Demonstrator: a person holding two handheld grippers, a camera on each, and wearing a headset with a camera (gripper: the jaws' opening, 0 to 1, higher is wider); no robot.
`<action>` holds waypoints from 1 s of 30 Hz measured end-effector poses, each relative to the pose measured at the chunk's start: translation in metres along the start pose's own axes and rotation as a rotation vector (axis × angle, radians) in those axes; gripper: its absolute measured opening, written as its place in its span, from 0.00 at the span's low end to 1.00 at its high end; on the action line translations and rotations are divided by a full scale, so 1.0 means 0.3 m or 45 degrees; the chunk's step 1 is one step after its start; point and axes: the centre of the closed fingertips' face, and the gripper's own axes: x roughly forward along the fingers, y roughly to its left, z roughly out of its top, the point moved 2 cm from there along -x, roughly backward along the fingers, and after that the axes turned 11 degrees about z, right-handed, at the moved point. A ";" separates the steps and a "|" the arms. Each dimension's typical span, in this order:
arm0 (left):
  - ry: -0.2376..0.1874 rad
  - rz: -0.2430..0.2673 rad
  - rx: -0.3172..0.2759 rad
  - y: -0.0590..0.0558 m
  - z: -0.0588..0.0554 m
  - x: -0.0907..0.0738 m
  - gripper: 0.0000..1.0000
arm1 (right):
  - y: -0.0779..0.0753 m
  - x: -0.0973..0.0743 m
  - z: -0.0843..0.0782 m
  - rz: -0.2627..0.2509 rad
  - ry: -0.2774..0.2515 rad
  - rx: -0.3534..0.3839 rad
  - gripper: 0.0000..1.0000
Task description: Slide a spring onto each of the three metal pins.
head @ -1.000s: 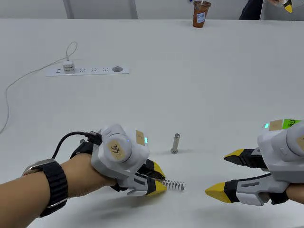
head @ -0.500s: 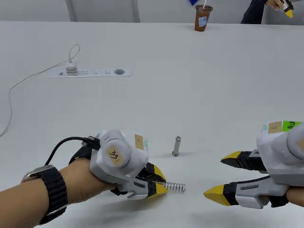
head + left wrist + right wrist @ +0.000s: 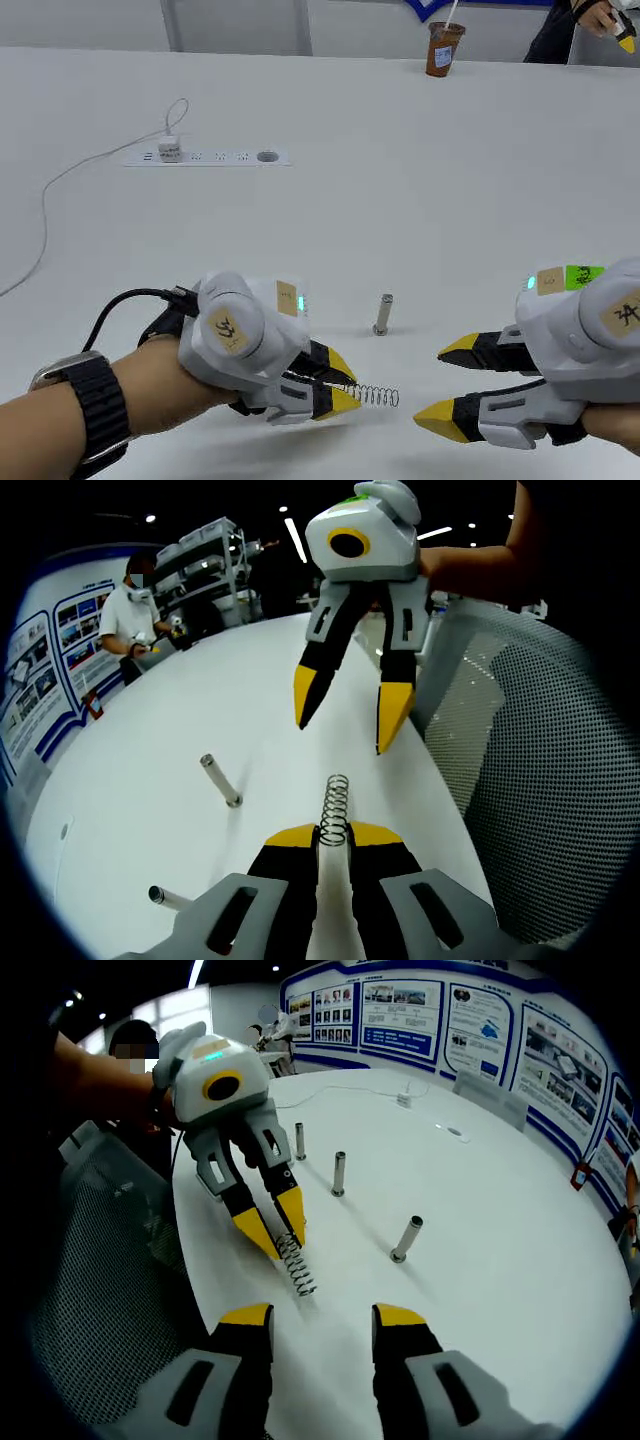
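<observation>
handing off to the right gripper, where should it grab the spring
Likely the spring's free end, the coils sticking out of the left gripper. Bring the right gripper straight in from its own side, fingers closing across the coils: the spring lies about level, pointing that way.

White surface in a hall hung with display boards.
A white power strip lies on the surface, and a brown drink cup with a straw stands near the far edge. Blue-framed boards line the curved wall. Strip lights glow overhead, above racks of shelving. A grey mesh chair sits at the near edge.
</observation>
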 end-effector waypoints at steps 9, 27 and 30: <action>-0.047 0.021 0.001 -0.014 0.039 -0.033 0.11 | 0.031 0.032 0.026 0.068 0.001 -0.069 0.31; -0.140 0.046 -0.064 -0.032 0.084 -0.067 0.11 | 0.064 0.057 0.044 0.139 -0.015 -0.140 0.15; -0.141 0.048 -0.071 -0.031 0.081 -0.068 0.11 | 0.072 0.050 0.051 0.143 -0.021 -0.147 0.12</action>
